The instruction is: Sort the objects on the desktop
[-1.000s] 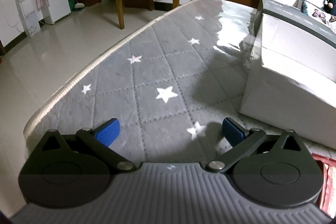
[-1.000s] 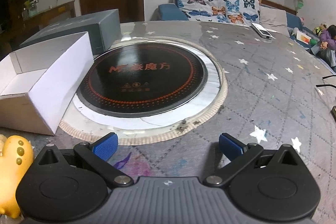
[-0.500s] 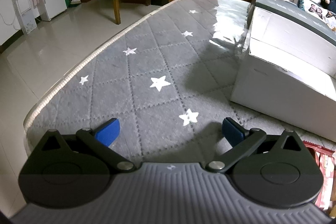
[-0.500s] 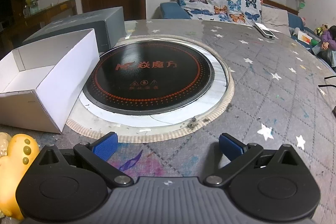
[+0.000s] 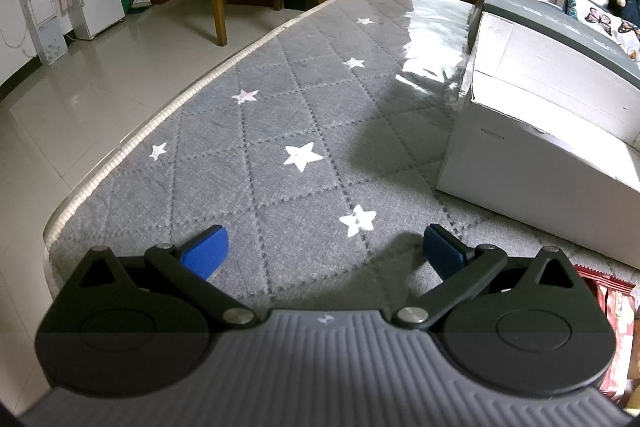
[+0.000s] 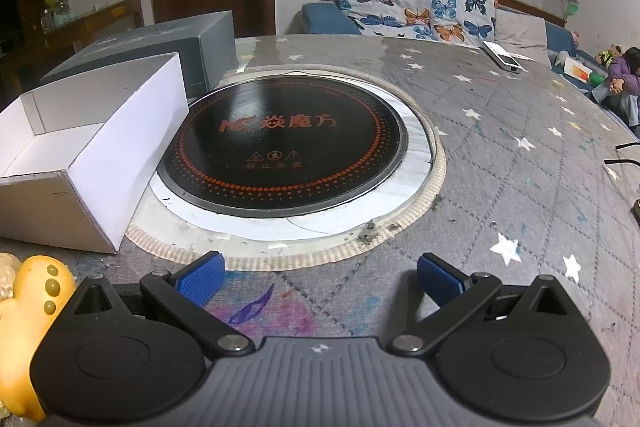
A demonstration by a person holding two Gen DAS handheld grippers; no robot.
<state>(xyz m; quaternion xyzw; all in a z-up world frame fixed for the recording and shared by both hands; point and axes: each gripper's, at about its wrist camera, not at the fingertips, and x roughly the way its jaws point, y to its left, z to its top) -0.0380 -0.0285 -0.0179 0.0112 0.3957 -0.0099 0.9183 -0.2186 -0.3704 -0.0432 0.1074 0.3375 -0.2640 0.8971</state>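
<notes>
Yellow toy (image 6: pixel 28 323) at the near edge of the table (image 6: pixel 500 163), just in front of the white box (image 6: pixel 92 163). Right gripper (image 6: pixel 318 277) spread wide, holding nothing. Left gripper (image 5: pixel 324 251) spread wide too. Best to swing left, go slow, pinch the toy's middle.

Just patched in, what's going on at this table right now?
Nothing is being handled yet. The left gripper and the right gripper both hang open and empty above the grey star-patterned table cover. An open white box sits beside the round black cooktop, with a grey box behind it. A yellow toy lies by the right gripper, and a red packet by the left one; neither is in the box.
</notes>
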